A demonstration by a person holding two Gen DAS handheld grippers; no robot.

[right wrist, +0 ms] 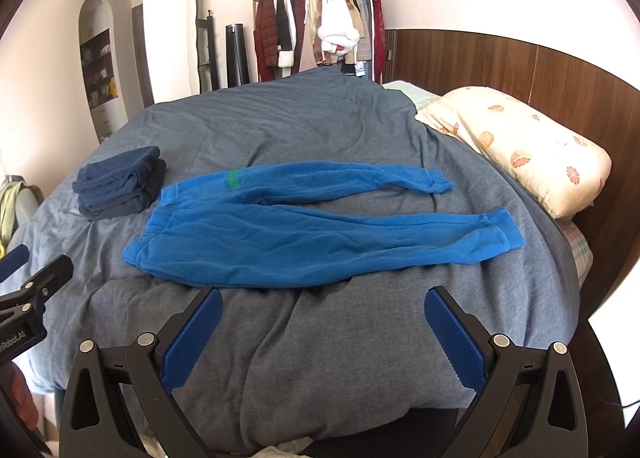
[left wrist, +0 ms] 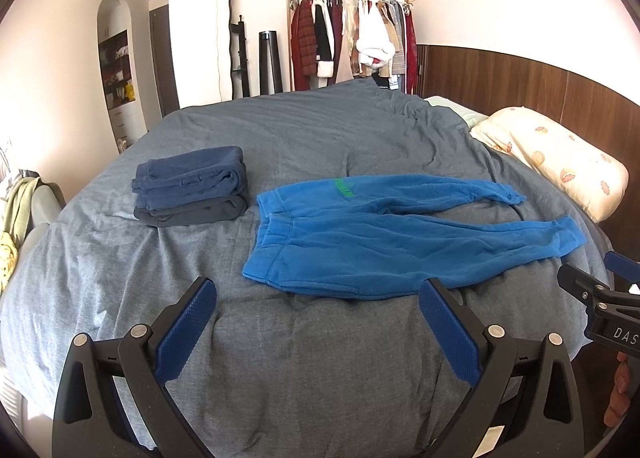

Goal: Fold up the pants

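Note:
Bright blue pants [left wrist: 360, 242] [right wrist: 304, 234] lie spread flat on a grey duvet, waistband to the left, both legs stretched to the right and slightly apart. A green mark shows near the waist on the far leg. My left gripper [left wrist: 318, 294] hovers open above the duvet, just short of the pants' near edge at the waist end. My right gripper [right wrist: 323, 300] is open too, close to the near edge by the middle of the near leg. Neither holds anything. Each gripper shows at the side of the other's view.
A stack of folded dark blue garments [left wrist: 190, 185] [right wrist: 118, 183] sits left of the pants. A floral pillow [left wrist: 560, 157] [right wrist: 528, 145] lies at the right by a wooden headboard. A clothes rack [left wrist: 352, 37] stands beyond the bed.

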